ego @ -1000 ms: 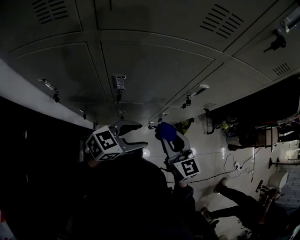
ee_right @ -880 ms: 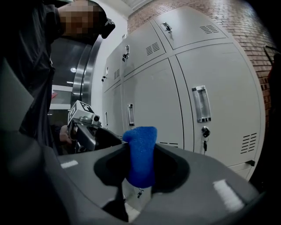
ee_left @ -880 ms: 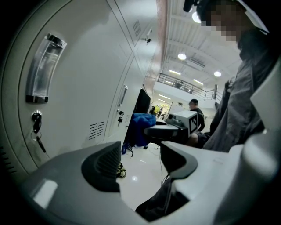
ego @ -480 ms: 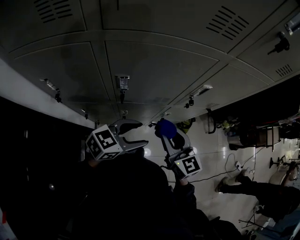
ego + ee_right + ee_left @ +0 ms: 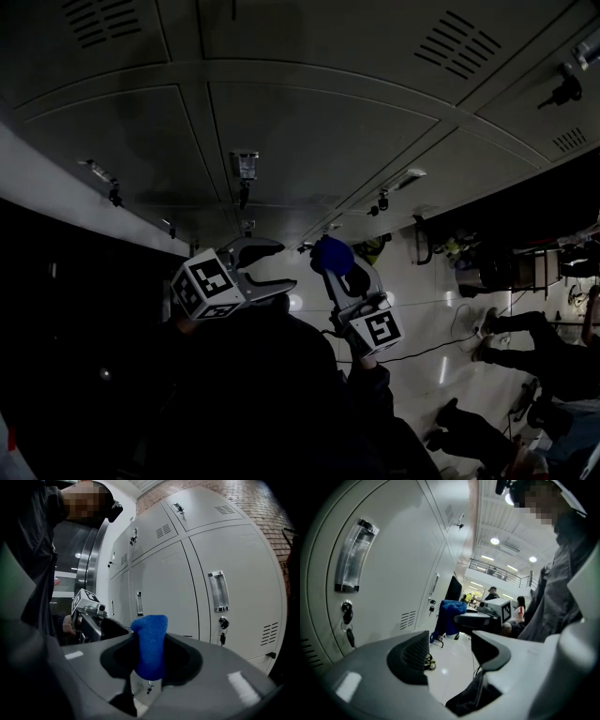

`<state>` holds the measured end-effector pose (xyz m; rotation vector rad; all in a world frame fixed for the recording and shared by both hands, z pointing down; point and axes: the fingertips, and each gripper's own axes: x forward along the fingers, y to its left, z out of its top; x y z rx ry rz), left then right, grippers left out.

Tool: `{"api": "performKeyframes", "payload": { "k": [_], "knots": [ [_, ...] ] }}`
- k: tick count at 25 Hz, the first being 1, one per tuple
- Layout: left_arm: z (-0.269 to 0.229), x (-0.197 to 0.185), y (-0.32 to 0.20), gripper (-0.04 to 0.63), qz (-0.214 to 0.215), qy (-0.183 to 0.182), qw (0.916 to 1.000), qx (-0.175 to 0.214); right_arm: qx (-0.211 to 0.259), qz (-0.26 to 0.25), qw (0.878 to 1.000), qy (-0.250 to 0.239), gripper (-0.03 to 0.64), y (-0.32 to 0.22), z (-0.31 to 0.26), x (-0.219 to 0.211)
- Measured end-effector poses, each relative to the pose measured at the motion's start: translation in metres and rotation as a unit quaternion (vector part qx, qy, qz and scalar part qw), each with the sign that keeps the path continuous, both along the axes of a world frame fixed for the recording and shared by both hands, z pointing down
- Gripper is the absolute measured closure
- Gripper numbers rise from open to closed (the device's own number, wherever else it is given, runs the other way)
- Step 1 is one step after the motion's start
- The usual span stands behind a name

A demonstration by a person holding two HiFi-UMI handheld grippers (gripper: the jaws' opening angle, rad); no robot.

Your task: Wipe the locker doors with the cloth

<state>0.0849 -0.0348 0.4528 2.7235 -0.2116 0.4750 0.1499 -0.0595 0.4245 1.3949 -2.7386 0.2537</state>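
Observation:
A bright blue cloth (image 5: 150,644) is pinched upright between the jaws of my right gripper (image 5: 151,656), which is shut on it. In the head view the cloth (image 5: 332,256) sticks out of the right gripper (image 5: 336,272), held off the grey locker doors (image 5: 309,131). My left gripper (image 5: 265,269) stands open beside it with nothing between its fingers (image 5: 412,653). The left gripper view shows the cloth (image 5: 449,618) ahead and a locker door (image 5: 389,573) with a clear handle (image 5: 354,555) and hanging keys (image 5: 348,620). The right gripper view shows locker doors (image 5: 178,592) a short way off.
Locker handles (image 5: 245,167) and keys (image 5: 112,193) stick out from the doors. A dark stand (image 5: 422,239) and cables (image 5: 450,337) are on the white floor. A person's legs (image 5: 525,342) are at the right. People sit in the distance (image 5: 518,611).
Both grippers have hardly moved; the right one edged slightly. The person at the right has walked further along the floor.

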Motion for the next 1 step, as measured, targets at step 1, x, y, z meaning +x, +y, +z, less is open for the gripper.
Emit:
{"api": "performKeyframes", "payload": {
  "k": [1],
  "knots": [
    [0.0002,-0.0002,-0.0003,0.333,0.0,0.0,1.0,0.0,0.0,0.0,1.0,0.0,0.497,-0.0004,0.0001,0.0001]
  ]
}}
